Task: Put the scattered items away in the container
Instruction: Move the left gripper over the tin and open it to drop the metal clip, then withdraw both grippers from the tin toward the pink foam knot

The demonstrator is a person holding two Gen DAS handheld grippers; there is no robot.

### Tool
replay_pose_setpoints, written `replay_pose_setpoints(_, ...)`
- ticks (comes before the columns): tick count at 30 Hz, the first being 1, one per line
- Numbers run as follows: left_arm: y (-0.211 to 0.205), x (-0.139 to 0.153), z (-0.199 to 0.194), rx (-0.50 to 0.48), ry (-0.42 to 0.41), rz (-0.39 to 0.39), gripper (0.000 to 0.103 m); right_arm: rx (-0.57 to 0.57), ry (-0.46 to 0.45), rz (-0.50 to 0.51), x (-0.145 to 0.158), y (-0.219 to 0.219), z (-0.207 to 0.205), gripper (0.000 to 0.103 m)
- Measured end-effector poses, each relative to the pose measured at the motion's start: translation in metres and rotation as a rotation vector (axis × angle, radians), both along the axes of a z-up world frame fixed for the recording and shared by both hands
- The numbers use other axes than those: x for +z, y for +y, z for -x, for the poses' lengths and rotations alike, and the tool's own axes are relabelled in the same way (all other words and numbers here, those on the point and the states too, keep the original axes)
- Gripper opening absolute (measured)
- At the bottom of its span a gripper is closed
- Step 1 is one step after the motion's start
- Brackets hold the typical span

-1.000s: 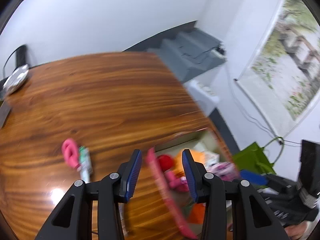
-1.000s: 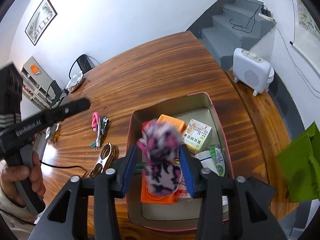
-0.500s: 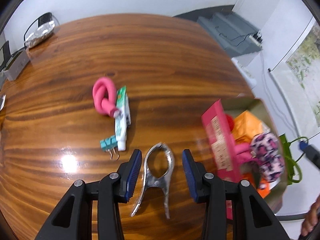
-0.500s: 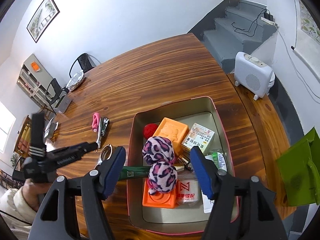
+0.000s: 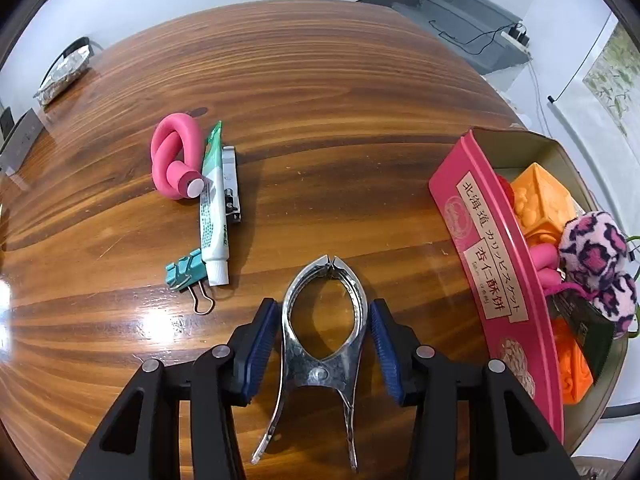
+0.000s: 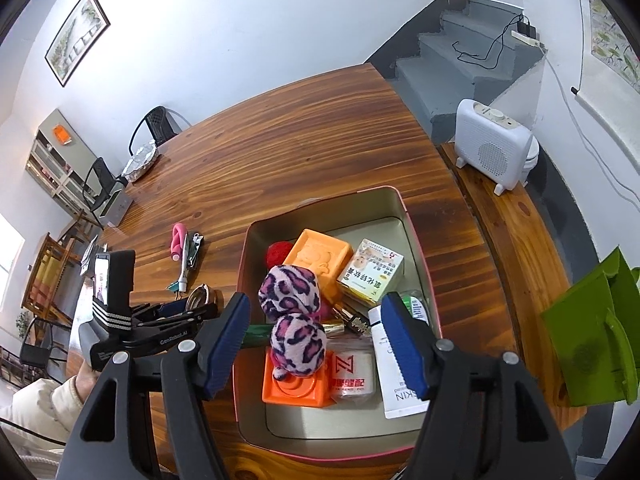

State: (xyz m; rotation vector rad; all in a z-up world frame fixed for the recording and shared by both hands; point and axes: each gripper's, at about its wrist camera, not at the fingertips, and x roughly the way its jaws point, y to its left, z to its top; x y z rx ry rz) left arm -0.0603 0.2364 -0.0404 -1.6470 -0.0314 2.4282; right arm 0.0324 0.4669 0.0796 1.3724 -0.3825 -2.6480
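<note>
My left gripper (image 5: 323,344) is open, its blue pads either side of a metal spring clamp (image 5: 320,356) lying on the wooden table (image 5: 320,100), without closing on it. A pink foam curler (image 5: 175,156), a toothpaste tube (image 5: 213,208), nail clippers (image 5: 231,184) and a teal binder clip (image 5: 185,272) lie to the left. The pink tin (image 5: 492,256) stands at the right. My right gripper (image 6: 320,344) is open above the tin (image 6: 416,240); a leopard plush toy (image 6: 292,312) lies inside among several items.
The tin also holds orange blocks (image 6: 320,256), a medicine box (image 6: 370,272) and a white tube (image 6: 394,372). A foil tray (image 5: 60,74) sits at the table's far left. A white heater (image 6: 494,152) and a green bag (image 6: 592,336) stand beyond the table's right edge.
My right gripper opened and let the plush toy drop into the tin. My left gripper swung from the tin to the table and closed in around the metal clamp.
</note>
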Motion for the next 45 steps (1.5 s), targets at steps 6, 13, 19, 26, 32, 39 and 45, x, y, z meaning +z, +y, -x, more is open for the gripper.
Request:
replay_pose_setpoints(6, -0.009, 0.023, -0.006, 0.039, 0.046, -0.037, 0.043, 0.008, 0.010, 0.007, 0.000, 0.001, 0.001, 0.072)
replay_pose_setpoints(13, 0.005, 0.092, -0.011, 0.011, 0.177, -0.150, 0.043, 0.012, 0.021, 0.018, 0.001, 0.002, 0.001, 0.071)
replay_pose_setpoints(19, 0.034, 0.137, -0.013, -0.077, 0.272, -0.232, 0.043, -0.012, 0.031, 0.024, 0.002, 0.010, -0.003, 0.071)
replay_pose_setpoints(26, 0.080, 0.136, 0.005, -0.212, 0.226, -0.255, 0.043, -0.040, 0.028, 0.034, 0.000, 0.018, -0.008, 0.071)
replay_pose_setpoints(32, 0.085, 0.129, 0.002, -0.210, 0.214, -0.261, 0.082, -0.059, 0.020, 0.041, -0.002, 0.023, -0.010, 0.071)
replay_pose_setpoints(39, 0.064, 0.131, 0.003, -0.135, 0.222, -0.251, 0.082, -0.033, 0.011, 0.047, -0.005, 0.015, -0.004, 0.071)
replay_pose_setpoints(45, 0.022, 0.123, 0.003, -0.025, 0.205, -0.226, 0.082, 0.009, 0.004, 0.052, -0.008, -0.002, 0.003, 0.072)
